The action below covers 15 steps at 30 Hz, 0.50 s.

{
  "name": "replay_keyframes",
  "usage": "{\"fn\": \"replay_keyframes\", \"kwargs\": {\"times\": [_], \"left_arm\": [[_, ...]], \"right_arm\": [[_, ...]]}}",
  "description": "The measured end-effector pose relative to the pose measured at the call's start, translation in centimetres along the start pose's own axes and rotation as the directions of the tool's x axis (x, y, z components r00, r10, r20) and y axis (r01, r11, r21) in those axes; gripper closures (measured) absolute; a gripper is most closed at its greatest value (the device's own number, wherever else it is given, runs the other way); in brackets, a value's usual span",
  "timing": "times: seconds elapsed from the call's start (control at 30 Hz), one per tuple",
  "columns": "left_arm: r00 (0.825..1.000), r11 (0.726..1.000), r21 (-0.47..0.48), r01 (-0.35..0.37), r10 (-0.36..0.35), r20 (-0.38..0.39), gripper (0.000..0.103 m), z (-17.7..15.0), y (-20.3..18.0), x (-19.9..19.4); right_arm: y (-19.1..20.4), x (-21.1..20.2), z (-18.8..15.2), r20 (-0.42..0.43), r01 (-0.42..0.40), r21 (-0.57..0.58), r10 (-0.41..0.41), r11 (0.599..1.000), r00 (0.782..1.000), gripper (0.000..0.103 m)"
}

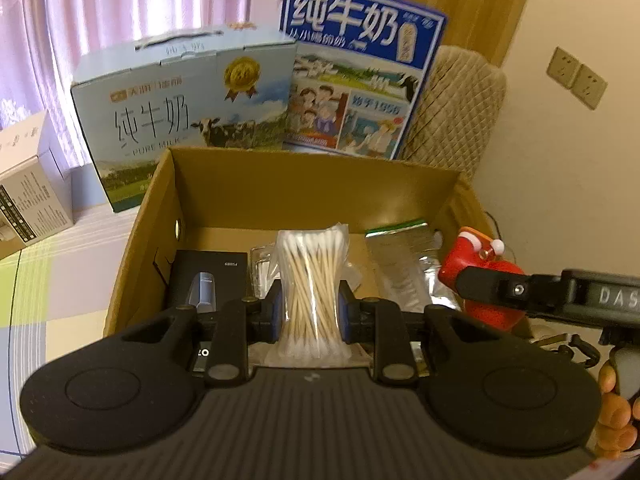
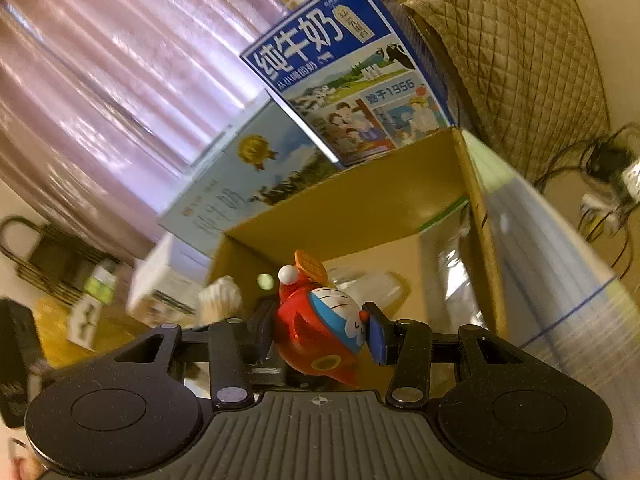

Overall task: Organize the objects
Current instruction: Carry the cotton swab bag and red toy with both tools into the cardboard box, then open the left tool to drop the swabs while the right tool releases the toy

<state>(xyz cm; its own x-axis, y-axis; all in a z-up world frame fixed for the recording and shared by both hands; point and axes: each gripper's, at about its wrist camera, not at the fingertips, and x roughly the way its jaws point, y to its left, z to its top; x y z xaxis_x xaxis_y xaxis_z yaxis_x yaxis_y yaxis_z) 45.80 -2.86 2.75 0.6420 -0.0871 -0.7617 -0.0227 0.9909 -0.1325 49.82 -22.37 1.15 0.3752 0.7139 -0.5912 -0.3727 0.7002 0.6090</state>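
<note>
Gripping cotton swabs (image 1: 314, 292) in left fingers (image 1: 345, 312), right fingers (image 2: 378, 338) clamping red toy (image 2: 320, 336), carton (image 1: 180, 120) reading "PURE MILK"

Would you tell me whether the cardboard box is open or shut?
Open: the cardboard box has no lid over it, so a black carton and a silver pouch show on its floor.

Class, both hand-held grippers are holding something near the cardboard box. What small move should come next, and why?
Probably lower the left hand-held gripper a little into the box and let go. It is shut on the cotton swabs, which already hang over the box's open inside, above a bare patch between the black case and silver pouch.
</note>
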Motion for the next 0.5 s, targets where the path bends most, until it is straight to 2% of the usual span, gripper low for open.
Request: {"fn": "replay_keyframes", "kwargs": {"times": [0.27, 0.5], "left_arm": [[0.997, 1.0, -0.016, -0.013, 0.012, -0.075, 0.081, 0.6, 1.0, 3.5], [0.986, 0.999, -0.035, -0.008, 0.002, -0.165, 0.081, 0.0, 1.4, 6.4]], "right_arm": [[-0.6, 3.2, 0.6, -0.042, 0.102, -0.056, -0.104, 0.993, 0.994, 0.06], [-0.8, 5.7, 0.7, -0.09, 0.169, -0.1, -0.178, 0.981, 0.98, 0.06]]}}
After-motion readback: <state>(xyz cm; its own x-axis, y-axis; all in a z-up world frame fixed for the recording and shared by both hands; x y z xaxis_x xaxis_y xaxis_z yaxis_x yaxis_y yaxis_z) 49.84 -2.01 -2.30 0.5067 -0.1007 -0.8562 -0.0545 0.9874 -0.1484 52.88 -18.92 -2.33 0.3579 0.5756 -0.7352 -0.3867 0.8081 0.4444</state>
